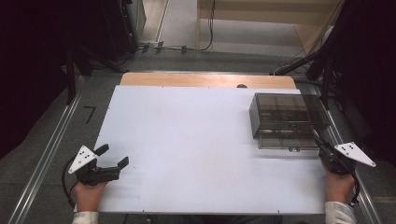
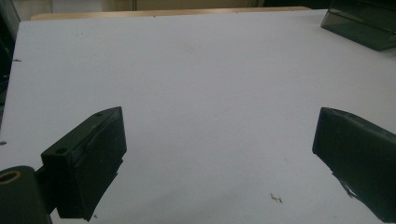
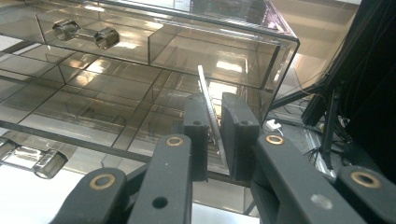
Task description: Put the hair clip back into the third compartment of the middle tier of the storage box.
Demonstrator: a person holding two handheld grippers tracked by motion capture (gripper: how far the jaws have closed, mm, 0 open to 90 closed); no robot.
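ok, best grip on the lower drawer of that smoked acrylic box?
Probably the lower drawer's bar handle on its front face, approached from the person's side. The right gripper is instead shut on a thin side wall, a slippery edge; the left gripper is open, free.

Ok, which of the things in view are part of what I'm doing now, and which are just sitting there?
In the job:
- smoked clear drawer box, lower drawer pulled out
- drawer side wall, pinched by the right gripper

Not in use:
- left gripper, open over the bare white table
- drawer handles
- cables on the floor
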